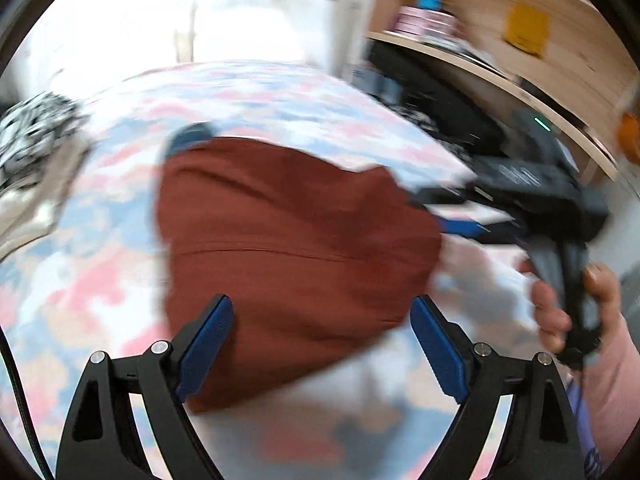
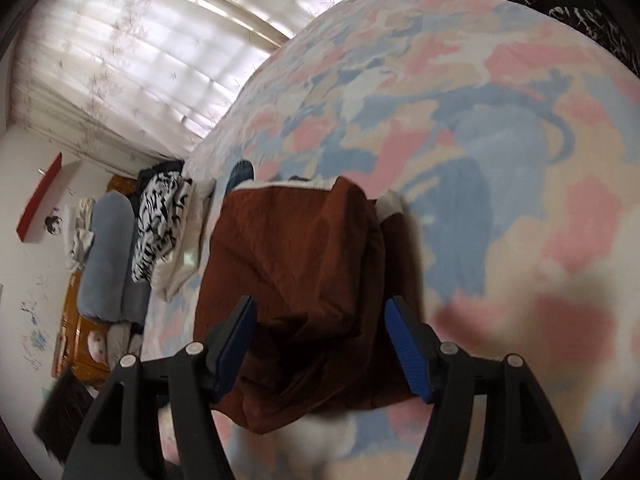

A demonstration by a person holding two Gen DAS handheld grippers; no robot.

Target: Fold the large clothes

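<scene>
Rust-brown garment (image 1: 288, 248) lying folded on a bed (image 1: 100, 208) with a pink, blue and cream patterned cover, straight ahead of the left claw (image 1: 322, 344) and beneath its spread blue pads, gripping nothing. Right claw (image 2: 320, 350) likewise wide apart, hovering over the garment's (image 2: 296, 280) near edge, fabric bunched between the fingers but seemingly untouched, though blur makes contact hard to judge. Seen from the left claw, right claw (image 1: 448, 212) out to the right at the garment's far corner, held by a hand (image 1: 576, 304). Black-and-white patterned cloth (image 2: 160, 224) and a grey bolster (image 2: 108, 256) left of the right claw, beyond the garment. Wooden shelf (image 1: 500, 60) far right of the left claw.
</scene>
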